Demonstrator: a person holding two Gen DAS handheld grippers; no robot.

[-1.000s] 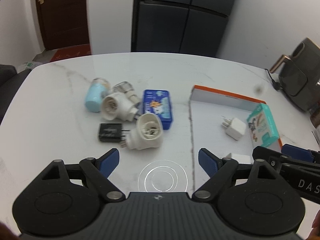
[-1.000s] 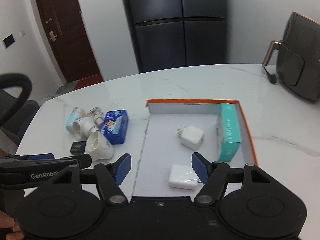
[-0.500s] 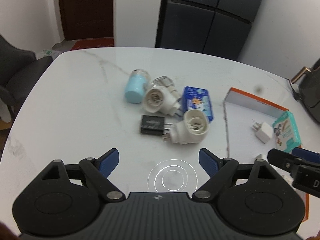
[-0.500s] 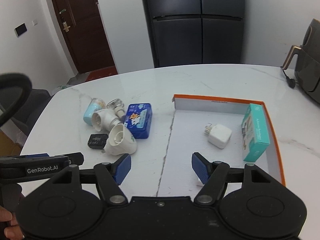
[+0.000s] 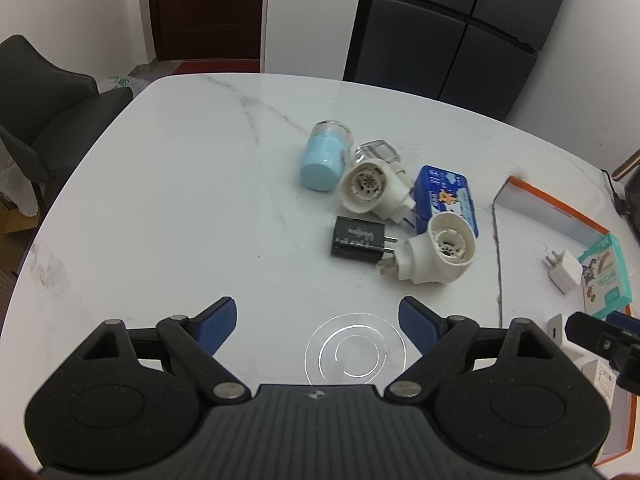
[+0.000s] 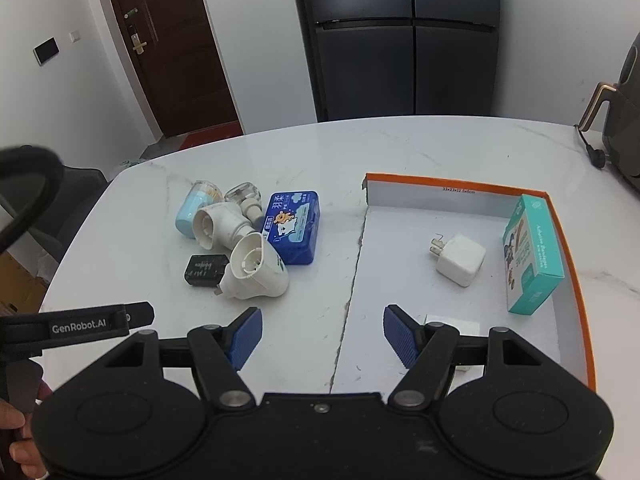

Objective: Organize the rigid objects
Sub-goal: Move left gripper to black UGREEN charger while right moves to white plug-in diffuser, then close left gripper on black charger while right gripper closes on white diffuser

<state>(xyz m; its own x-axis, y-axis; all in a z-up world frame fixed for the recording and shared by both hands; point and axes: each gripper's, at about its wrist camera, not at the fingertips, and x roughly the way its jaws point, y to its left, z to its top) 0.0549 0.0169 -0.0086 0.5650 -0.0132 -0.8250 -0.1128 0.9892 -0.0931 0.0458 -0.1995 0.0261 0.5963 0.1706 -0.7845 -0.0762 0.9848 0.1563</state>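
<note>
A cluster lies on the white marble table: a light blue bottle, a clear cap, two white plug-in units, a black charger and a blue tin. The same cluster shows in the right wrist view, with the tin and the black charger. An orange-edged white tray holds a white charger, a teal box and a white adapter. My left gripper is open and empty, short of the cluster. My right gripper is open and empty over the tray's left edge.
A dark chair stands at the table's left. A black fridge and a brown door are behind. A dark appliance with a cord sits at the table's far right.
Both grippers have swung left. The cluster has shifted right in both views and the tray has slid toward the right edge. Both stay open and empty.
</note>
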